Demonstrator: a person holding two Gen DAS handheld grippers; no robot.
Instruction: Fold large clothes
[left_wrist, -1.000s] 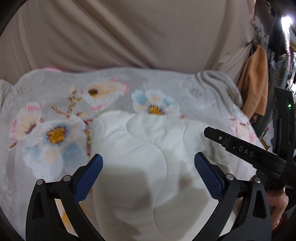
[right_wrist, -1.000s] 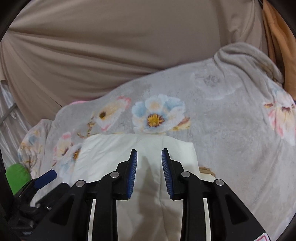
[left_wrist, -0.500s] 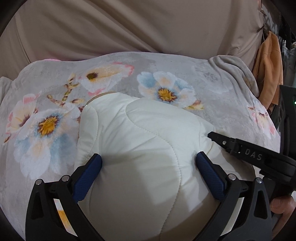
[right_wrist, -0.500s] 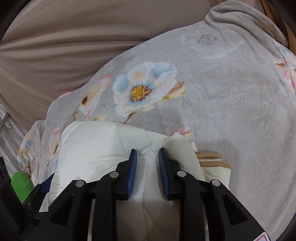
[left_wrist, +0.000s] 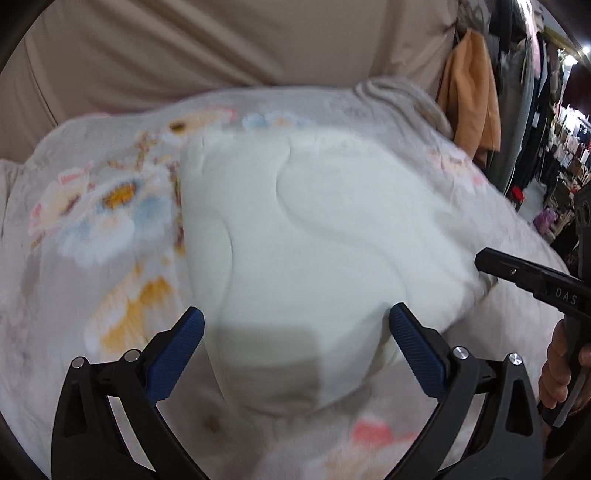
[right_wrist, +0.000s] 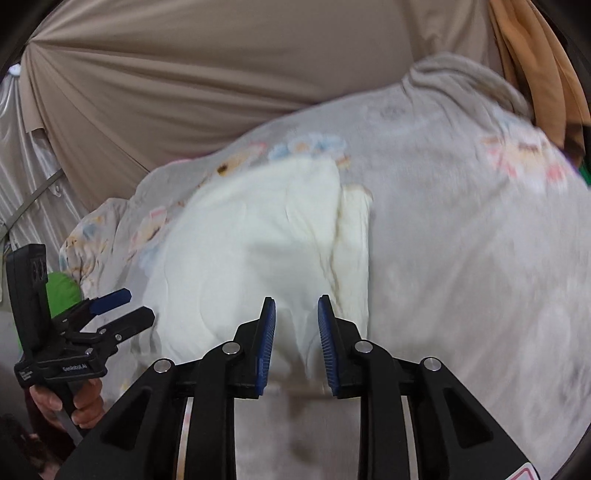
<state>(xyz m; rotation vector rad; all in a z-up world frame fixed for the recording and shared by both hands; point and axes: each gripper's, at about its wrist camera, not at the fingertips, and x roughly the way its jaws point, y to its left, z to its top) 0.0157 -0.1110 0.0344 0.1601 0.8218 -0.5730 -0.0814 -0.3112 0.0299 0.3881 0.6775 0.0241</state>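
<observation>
On the grey floral fleece blanket (left_wrist: 92, 258) lies the folded cream quilted garment (left_wrist: 314, 229), the left claw (left_wrist: 295, 325) spread wide at its near edge, the right claw (right_wrist: 296, 325) narrowly apart and gripping nothing, so the puffy fold may spring open.

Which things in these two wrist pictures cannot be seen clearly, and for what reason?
- Flower print of the blanket: smeared by motion blur in both views.
- Near edge of the white padded garment: right wrist view, covered by the right gripper, so contact with its fingers is unclear.
- Garment type, sleeves, collar: folded under, not visible.
- Left gripper: fingers wide apart; their bases are cut off by the bottom edge.
- Orange cloth: partly hidden behind the blanket.
</observation>
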